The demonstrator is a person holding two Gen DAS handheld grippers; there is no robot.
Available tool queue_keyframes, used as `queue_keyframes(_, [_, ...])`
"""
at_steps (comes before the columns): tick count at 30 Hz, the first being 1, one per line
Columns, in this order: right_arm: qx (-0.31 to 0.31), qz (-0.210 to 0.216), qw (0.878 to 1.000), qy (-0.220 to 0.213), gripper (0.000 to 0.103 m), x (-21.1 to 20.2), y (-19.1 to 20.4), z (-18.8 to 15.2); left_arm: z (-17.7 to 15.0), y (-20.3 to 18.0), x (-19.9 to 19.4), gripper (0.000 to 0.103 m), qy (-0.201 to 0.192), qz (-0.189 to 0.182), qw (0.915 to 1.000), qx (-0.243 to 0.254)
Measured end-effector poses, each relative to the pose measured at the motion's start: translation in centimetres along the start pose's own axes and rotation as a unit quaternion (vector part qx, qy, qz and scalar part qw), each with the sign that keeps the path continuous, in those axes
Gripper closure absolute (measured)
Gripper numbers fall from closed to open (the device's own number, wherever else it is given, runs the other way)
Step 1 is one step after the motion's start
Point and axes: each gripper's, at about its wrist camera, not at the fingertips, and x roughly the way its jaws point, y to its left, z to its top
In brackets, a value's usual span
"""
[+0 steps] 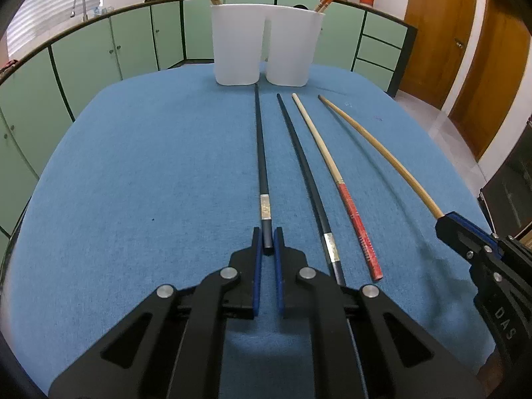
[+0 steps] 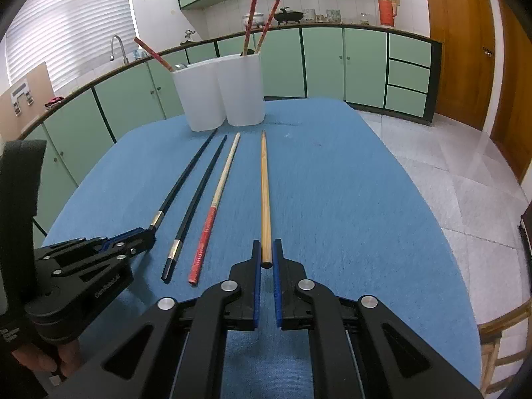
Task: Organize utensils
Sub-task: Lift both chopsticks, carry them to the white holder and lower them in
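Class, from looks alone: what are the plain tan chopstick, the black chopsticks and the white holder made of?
Plain tan chopstick: likely bamboo or wood; lengthwise grain shows.
Black chopsticks: smooth, dark, possibly plastic or lacquer, with a silvery band.
White holder: probably plastic; slightly translucent, matte walls.

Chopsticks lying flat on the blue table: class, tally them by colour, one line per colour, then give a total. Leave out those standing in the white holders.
Black with a silver band: 2
Pale with a red handle: 1
Plain tan wood: 1
Total: 4
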Motion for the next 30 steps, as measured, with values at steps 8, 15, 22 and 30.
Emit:
queue_keyframes(8, [-0.021,-0.013,0.999,-0.023,0.097,-1.6,0.4,1.1,0.7,0.0,-3.4,0.097,-0.041,0.012,0.9989,0.022])
queue_keyframes(15, [-0.029,-0.011,0.998,-0.048,0.097,-3.5,0.6,3.1,2.6,0.7,-7.7,0.098,-0.091,0.008,0.9956,0.018])
queue_keyframes(22, [-0.008,0.020,0.997,-0.076,0.097,-5.9,0.1,6.1,5.3,0.4,-11.1,0.098,-0.139,-0.006,0.9902,0.013])
queue_keyframes(30, [0.005,0.045,0.994,-0.099,0.097,-7.6,0.0,10.1,8.0,0.2,-13.1,0.098,-0.167,-0.018,0.9858,0.010])
